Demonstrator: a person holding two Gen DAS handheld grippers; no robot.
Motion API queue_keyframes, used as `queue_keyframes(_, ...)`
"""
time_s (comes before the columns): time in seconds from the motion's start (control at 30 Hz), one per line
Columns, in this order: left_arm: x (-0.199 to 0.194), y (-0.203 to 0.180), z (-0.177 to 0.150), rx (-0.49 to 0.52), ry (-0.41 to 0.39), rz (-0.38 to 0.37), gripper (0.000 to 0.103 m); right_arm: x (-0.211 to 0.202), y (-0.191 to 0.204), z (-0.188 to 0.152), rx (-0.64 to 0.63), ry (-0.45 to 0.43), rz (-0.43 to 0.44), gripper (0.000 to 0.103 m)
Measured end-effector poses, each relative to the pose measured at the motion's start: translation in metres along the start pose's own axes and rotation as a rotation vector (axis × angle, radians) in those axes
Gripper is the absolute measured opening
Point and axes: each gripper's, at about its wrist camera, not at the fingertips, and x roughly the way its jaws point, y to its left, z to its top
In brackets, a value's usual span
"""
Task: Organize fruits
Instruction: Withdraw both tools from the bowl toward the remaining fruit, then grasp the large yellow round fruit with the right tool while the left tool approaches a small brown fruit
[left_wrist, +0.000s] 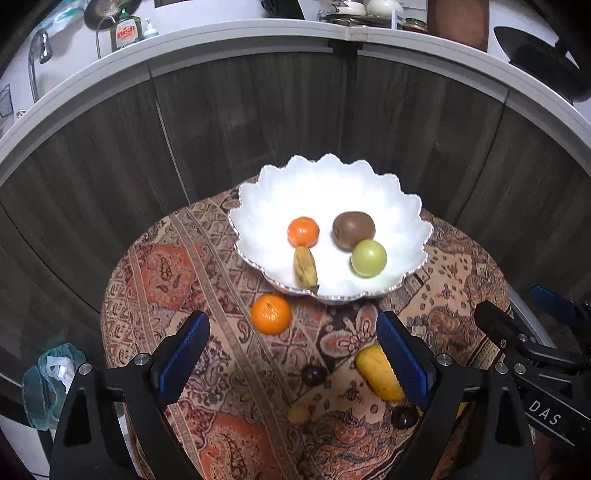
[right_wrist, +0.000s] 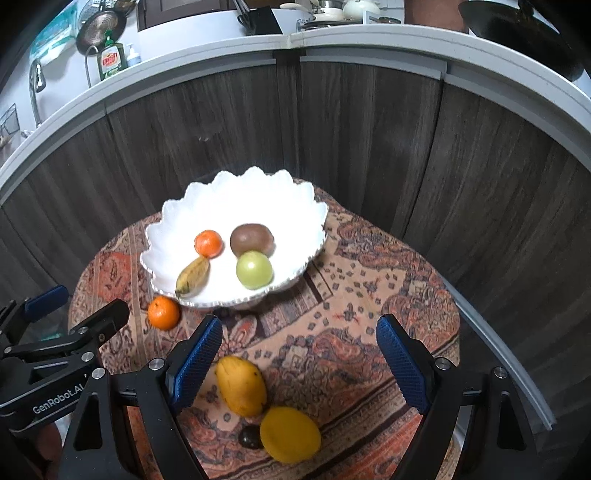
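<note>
— So, what's in the white bowl (left_wrist: 391, 206)?
— A tangerine (left_wrist: 303, 231), a kiwi (left_wrist: 353, 229), a green apple (left_wrist: 368, 257) and a small banana (left_wrist: 305, 268)

— And outside it?
— Another tangerine (left_wrist: 271, 314) just beside the rim; mangoes (right_wrist: 241, 390) lie nearer on the patterned cloth (right_wrist: 369, 295)

— The claws?
— Left gripper (left_wrist: 291, 362) and right gripper (right_wrist: 301, 365) both gape wide, holding nothing
</note>
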Motion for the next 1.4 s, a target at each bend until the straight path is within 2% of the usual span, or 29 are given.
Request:
queue_keyframes(0.73, 0.024, -0.002, -0.052, 0.018, 0.090, 0.015, 0.092, 0.031, -0.002, -0.056, -0.021, 0.128, 0.007, 0.086)
queue_keyframes(1.4, 0.042, -0.005, -0.070, 0.031, 0.142, 0.023, 0.092, 0.058, -0.007, -0.083, 0.009, 0.221, 0.029, 0.085)
